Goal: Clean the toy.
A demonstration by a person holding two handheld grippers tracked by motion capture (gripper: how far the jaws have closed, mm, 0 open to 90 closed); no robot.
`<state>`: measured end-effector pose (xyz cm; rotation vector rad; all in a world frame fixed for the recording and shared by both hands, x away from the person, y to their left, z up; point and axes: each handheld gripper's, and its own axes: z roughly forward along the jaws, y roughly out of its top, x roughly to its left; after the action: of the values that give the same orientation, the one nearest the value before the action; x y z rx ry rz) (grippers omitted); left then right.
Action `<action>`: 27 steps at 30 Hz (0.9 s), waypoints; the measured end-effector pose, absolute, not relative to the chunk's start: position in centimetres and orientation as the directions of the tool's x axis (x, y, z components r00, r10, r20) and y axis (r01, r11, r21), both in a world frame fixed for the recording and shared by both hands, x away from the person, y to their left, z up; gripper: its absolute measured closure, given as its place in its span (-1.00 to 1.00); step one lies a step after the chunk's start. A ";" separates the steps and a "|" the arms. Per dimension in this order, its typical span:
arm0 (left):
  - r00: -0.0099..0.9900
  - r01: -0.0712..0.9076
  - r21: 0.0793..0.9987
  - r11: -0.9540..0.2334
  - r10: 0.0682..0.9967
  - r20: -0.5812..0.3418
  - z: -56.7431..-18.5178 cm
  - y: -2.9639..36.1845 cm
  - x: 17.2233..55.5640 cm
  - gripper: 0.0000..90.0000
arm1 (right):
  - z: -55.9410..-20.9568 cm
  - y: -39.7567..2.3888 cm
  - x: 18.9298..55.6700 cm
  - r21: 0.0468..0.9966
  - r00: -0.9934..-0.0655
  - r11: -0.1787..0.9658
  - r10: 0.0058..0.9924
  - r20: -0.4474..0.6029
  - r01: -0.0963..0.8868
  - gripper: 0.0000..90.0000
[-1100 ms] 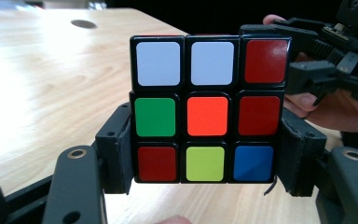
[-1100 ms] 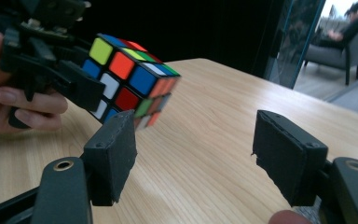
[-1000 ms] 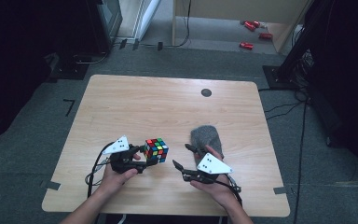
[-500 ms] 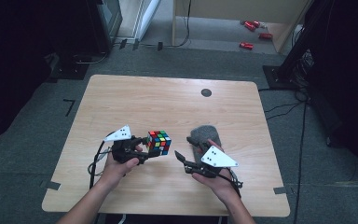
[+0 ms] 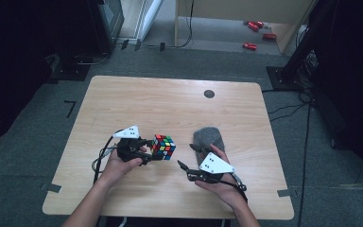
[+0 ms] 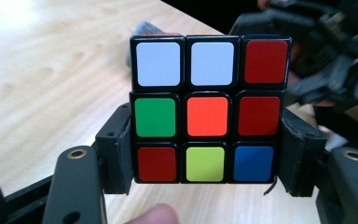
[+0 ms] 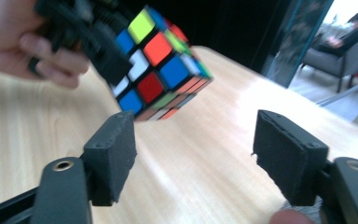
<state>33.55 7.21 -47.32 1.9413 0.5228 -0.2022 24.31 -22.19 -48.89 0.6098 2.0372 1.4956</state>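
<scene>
A scrambled Rubik's cube hangs just above the wooden table, left of its middle. My left gripper is shut on it. In the left gripper view both pads press the lower sides of the cube, whose near face shows white, red, green, orange, yellow and blue squares. My right gripper is open and its jaws have just been opening, with nothing between them. In the right gripper view the cube floats tilted beyond the gripper, up and to the left.
A grey fuzzy object lies on the table just behind the right hand. A small black round spot marks the far side of the table. Cables and red objects lie on the floor beyond.
The left hand has carried the cube a little to the right and away from the front edge, closer to the right gripper. The right hand has stayed in place.
</scene>
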 end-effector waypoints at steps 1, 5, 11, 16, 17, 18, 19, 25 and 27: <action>0.889 0.451 0.824 -0.344 0.260 -0.378 -47.4 7.2 33.6 -0.23 | -49.0 -21.9 24.3 0.954 -0.756 0.297 0.634 -0.165 0.042 -0.37; 0.892 0.446 0.819 -0.361 0.251 -0.375 -47.5 7.0 33.5 -0.23 | -49.1 -20.6 24.0 0.949 -0.756 0.316 0.623 -0.201 0.009 -0.40; 0.887 0.459 0.819 -0.343 0.226 -0.403 -47.4 7.0 33.5 -0.23 | -49.2 -19.3 23.4 0.932 -0.751 0.359 0.604 -0.265 -0.040 -0.46; 0.883 0.470 0.818 -0.332 0.202 -0.425 -47.2 7.1 33.4 -0.23 | -49.4 -18.7 23.2 0.916 -0.737 0.393 0.597 -0.318 -0.077 -0.51; 0.882 0.471 0.816 -0.334 0.194 -0.429 -47.2 7.1 33.4 -0.23 | -49.5 -18.6 23.2 0.912 -0.733 0.400 0.595 -0.330 -0.087 -0.51; 0.881 0.474 0.814 -0.335 0.189 -0.435 -47.2 7.1 33.4 -0.23 | -49.5 -18.5 23.2 0.908 -0.729 0.408 0.592 -0.342 -0.095 -0.51; 0.878 0.479 0.810 -0.338 0.179 -0.444 -47.2 6.9 33.3 -0.23 | -49.6 -18.5 23.2 0.904 -0.726 0.415 0.590 -0.354 -0.104 -0.52; 0.866 0.496 0.787 -0.367 0.142 -0.479 -47.1 6.2 32.9 -0.23 | -50.0 -18.0 23.0 0.862 -0.687 0.467 0.561 -0.462 -0.198 -0.49; 0.860 0.502 0.779 -0.375 0.120 -0.496 -47.1 6.0 32.8 -0.23 | -50.0 -17.9 22.9 0.850 -0.672 0.479 0.557 -0.489 -0.221 -0.47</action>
<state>32.83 5.97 -47.14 1.9358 0.4603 -0.4356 22.89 -17.92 -50.03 0.2781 1.9480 1.2673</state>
